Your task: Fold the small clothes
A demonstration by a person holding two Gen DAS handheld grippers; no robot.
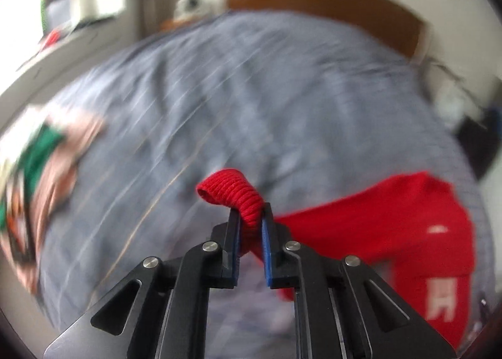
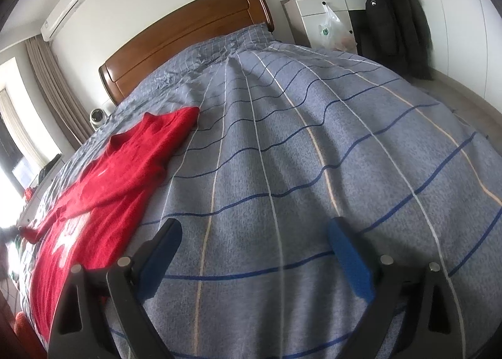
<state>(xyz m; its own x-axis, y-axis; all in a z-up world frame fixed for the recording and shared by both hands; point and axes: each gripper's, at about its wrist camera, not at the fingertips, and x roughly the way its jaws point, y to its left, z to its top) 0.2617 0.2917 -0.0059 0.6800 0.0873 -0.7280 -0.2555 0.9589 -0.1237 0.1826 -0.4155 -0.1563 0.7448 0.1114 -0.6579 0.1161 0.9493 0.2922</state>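
A red knit sweater with white lettering lies on the blue-grey striped bedspread. My left gripper is shut on the ribbed cuff of the sweater's sleeve, which curls up over the fingertips, lifted off the bed. In the right wrist view the same red sweater lies spread at the left of the bedspread. My right gripper stands open over bare bedspread, to the right of the sweater, with nothing between its fingers.
A folded pile of pink and green clothes lies at the left of the bed. A wooden headboard stands at the far end. A white cabinet, a plastic bag and dark coats stand to the right.
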